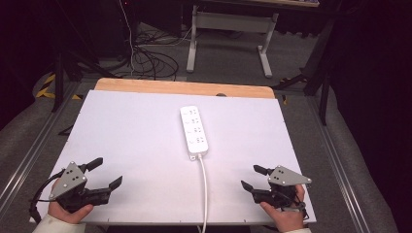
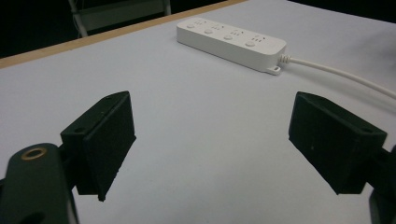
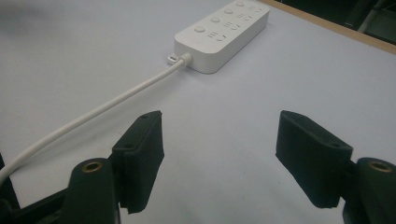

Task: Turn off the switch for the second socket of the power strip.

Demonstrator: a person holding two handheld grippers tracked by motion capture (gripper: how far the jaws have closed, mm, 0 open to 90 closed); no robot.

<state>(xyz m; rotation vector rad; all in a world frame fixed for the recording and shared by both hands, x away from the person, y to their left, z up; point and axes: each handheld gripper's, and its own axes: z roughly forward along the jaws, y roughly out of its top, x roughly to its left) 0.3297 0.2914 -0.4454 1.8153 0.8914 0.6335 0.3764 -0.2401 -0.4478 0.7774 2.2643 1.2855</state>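
Observation:
A white power strip [image 1: 195,131] with several sockets lies flat in the middle of the white table top [image 1: 136,136]. Its white cable [image 1: 203,189] runs toward the front edge. My left gripper [image 1: 109,172] rests near the front left corner, open, nothing between its jaws. My right gripper [image 1: 251,176] sits near the front right, also open and empty. The left gripper view has the power strip [image 2: 231,41] ahead past the gripper [image 2: 212,144] and the cable [image 2: 341,74] at its right. The right gripper view has the power strip [image 3: 223,33] ahead of the gripper [image 3: 219,158] and the cable [image 3: 93,114] at its left.
A wooden strip [image 1: 184,88] borders the table's far edge. Beyond it stand a grey desk frame [image 1: 228,34] and loose cables on the floor [image 1: 150,58]. Metal rails [image 1: 29,150] run along both sides of the table.

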